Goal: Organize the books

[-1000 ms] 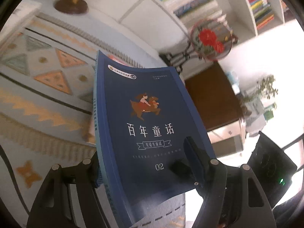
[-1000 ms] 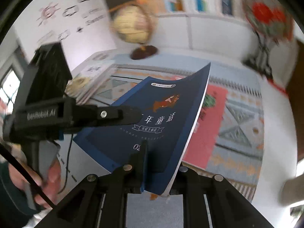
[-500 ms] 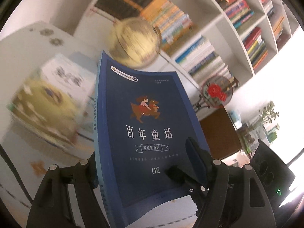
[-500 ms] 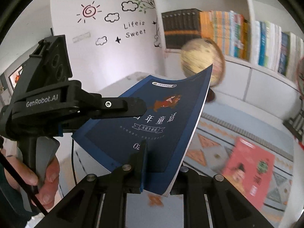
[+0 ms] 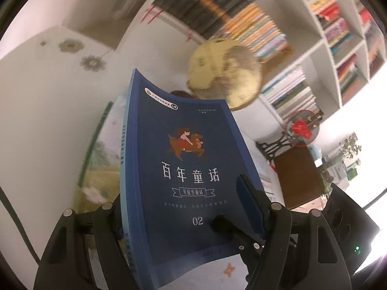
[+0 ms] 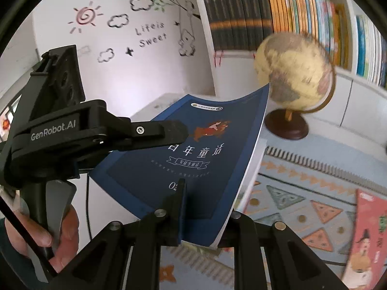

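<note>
A dark blue paperback (image 5: 176, 169) with white Chinese title and "02" is held in the air by both grippers. My left gripper (image 5: 183, 207) is shut on its spine side near the bottom edge. My right gripper (image 6: 205, 207) is shut on the book (image 6: 193, 159) at its bottom page edge; the left gripper's finger (image 6: 154, 133) lies across the cover in the right wrist view. A pink book (image 6: 365, 239) lies flat on the patterned rug at the right. A blurred stack of books (image 5: 101, 159) shows behind the blue one.
A yellow globe (image 6: 295, 77) on a dark stand sits just beyond the book, also in the left wrist view (image 5: 225, 75). White shelves (image 6: 278, 19) full of books line the wall. A red fan ornament (image 5: 302, 128) and brown cabinet (image 5: 300, 176) stand to the right.
Both grippers have lifted the blue book and swung it up from over the rug toward the globe and shelves. The grips have not changed.
</note>
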### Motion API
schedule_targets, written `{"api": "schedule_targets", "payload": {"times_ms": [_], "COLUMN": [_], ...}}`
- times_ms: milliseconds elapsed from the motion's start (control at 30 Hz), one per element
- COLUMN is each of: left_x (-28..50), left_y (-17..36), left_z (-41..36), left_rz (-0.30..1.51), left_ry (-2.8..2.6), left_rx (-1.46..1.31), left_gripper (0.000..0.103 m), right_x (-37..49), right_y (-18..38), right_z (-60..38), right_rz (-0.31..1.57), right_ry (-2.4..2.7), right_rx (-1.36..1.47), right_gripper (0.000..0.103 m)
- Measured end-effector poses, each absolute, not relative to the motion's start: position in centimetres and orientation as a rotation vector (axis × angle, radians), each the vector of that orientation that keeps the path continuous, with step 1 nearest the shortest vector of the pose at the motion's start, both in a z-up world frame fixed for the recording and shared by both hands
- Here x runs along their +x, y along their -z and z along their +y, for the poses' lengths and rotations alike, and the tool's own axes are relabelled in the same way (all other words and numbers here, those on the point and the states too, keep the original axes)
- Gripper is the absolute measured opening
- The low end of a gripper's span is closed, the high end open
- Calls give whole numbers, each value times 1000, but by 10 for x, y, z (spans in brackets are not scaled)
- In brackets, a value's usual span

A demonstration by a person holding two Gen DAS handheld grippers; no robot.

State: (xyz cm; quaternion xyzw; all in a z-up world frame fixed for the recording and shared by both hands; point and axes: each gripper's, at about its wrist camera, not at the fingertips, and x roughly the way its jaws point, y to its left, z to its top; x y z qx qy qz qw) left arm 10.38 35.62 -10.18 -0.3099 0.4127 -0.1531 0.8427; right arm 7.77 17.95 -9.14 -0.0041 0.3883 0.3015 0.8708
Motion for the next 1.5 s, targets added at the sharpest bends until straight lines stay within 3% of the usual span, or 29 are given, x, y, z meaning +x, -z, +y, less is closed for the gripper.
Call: {"api": "schedule_targets", "payload": {"times_ms": [267,567,667,767,833,1033,1233,1500], "left_x": [122,118,114,105,90,40,-23,-103], "left_y": [156,161,160,157,153,145,115,88], "left_z": [376,394,398,403,407,413,367,223], "left_rz": [972,987,994,979,966,945,953,1022], "left_ry": [336,302,280,238,130,2,-41,-52], "left_rx": [-697,-763,-756,-742,-691,-706,-641,-463], "left_gripper": [72,77,77,77,86,88,88,89], "right_x": [100,102,104,103,99,83,58,-53], "right_y": [138,147,151,156,158,157,151,122], "right_z": [208,215,216,212,204,190,175,7], "right_rz": [922,994,1029,1081,1096,1095,1172,1108], "right_ry": [-557,-541,-533,-543,-544,-586,-655,-557], "right_rx": [13,24,33,44,54,55,12,82], "right_gripper": [17,22,27,39,47,54,54,54]}}
